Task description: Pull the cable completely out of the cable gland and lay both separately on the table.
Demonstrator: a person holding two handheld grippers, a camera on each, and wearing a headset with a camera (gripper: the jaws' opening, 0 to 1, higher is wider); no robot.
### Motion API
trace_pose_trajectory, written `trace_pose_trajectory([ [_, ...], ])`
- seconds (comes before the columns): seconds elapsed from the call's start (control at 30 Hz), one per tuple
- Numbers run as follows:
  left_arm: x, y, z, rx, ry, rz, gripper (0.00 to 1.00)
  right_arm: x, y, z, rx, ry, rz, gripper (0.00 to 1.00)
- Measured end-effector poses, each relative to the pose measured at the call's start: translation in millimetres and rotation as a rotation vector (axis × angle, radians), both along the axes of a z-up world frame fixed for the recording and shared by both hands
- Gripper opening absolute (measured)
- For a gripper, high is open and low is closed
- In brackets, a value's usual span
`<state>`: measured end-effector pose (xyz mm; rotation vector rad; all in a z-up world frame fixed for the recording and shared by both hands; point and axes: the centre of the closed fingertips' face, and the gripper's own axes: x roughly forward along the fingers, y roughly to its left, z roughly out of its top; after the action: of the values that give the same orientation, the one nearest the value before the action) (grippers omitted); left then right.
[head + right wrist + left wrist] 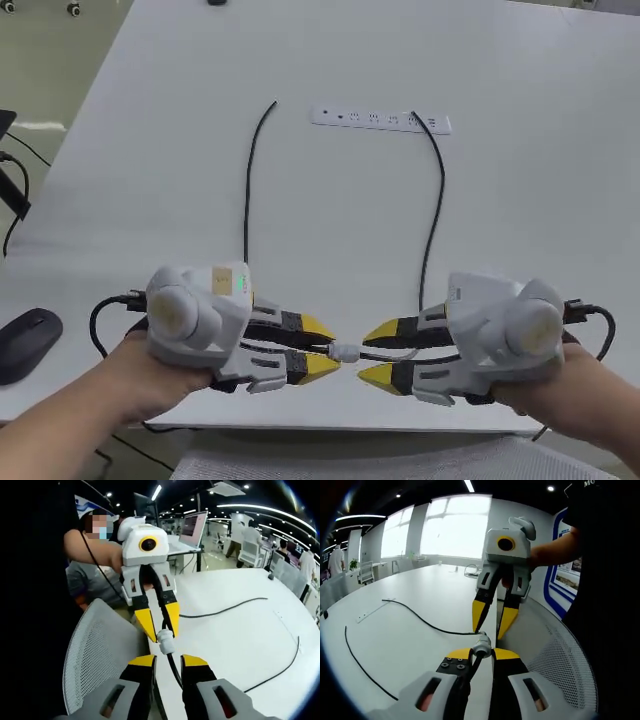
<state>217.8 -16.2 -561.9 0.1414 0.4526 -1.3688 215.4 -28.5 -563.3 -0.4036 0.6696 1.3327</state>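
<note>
Clamping the cable gland (343, 352) in your left gripper (333, 348), you hold your right gripper (364, 354), jaws parted, astride the cable (437, 200).

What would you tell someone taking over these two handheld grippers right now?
Left gripper: jaws closed on the white cable gland at their tips, near the table's front edge.
Right gripper: jaws apart, black cable running between them, not pinched as far as shows.
Done: gland gripped. The cable is threaded through it, both ends trailing across the table toward the power strip.
Left to do: grip the cable, pull it fully out, lay gland and cable down apart.
</note>
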Motion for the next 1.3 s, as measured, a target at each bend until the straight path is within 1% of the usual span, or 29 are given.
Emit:
trace_pose_trajectory([
  [0.07,-0.1,-0.3,0.9,0.002,-0.012,-0.001,0.16,3.7,-1.9,-0.5,-0.007,0.004,-0.031,0.14],
  [0.13,0.4,-0.9,2.8,0.001,-0.028,-0.001,0.16,3.2,-2.3,-1.1,-0.013,0.006,-0.037,0.12],
  [0.17,0.6,-1.2,3.8,0.0,-0.03,-0.001,0.16,3.2,-2.5,-1.5,-0.014,0.008,-0.039,0.12],
  [0.23,0.8,-1.7,5.3,-0.001,-0.036,-0.003,0.16,1.2,-4.7,-5.1,-0.033,0.022,-0.046,0.09],
  [0.37,1.5,-2.0,7.3,-0.001,-0.042,-0.004,0.16,-2.4,-6.0,-8.6,-0.057,-0.004,-0.035,0.09],
  [0.43,1.6,-1.8,8.0,0.0,-0.043,-0.004,0.16,-2.7,-5.3,-7.4,-0.054,-0.023,-0.031,0.09],
  [0.5,1.8,-2.0,8.5,0.0,-0.046,-0.003,0.16,-2.4,-5.4,-7.4,-0.057,-0.03,-0.032,0.09],
  [0.6,1.9,-3.0,9.3,-0.006,-0.036,0.005,0.16,-0.6,-6.4,-7.5,-0.066,-0.048,-0.029,0.08],
  [0.77,1.5,-5.2,10.3,-0.011,-0.039,0.003,0.16,2.7,-8.1,-7.4,-0.074,-0.076,-0.024,0.04],
  [0.9,2.0,-5.9,11.3,-0.015,-0.033,0.002,0.16,3.3,-7.0,-6.9,-0.074,-0.09,-0.016,0.02],
  [1.03,3.9,-4.9,11.1,-0.015,-0.027,0.004,0.16,4.4,-5.8,-7.4,-0.079,-0.119,-0.003,0.02],
  [1.07,5.6,-4.6,12.0,-0.021,-0.026,0.013,0.16,8.7,-6.4,-6.0,-0.081,-0.145,-0.019,0.01],
  [1.1,7.5,-4.1,13.3,-0.027,-0.025,0.02,0.16,10.6,-5.9,-4.7,-0.076,-0.155,-0.026,0.01],
  [1.13,9.4,-3.3,14.4,-0.032,-0.023,0.024,0.16,10.3,-5.4,-3.9,-0.073,-0.154,-0.028,0.01],
  [1.2,10.8,-3.4,15.4,-0.037,-0.022,0.029,0.16,12.2,-5.4,-2.9,-0.073,-0.168,-0.03,0.0],
  [1.3,12.0,-4.5,15.4,-0.035,-0.019,0.034,0.16,13.3,-5.7,-3.6,-0.082,-0.179,-0.027,0.0],
])
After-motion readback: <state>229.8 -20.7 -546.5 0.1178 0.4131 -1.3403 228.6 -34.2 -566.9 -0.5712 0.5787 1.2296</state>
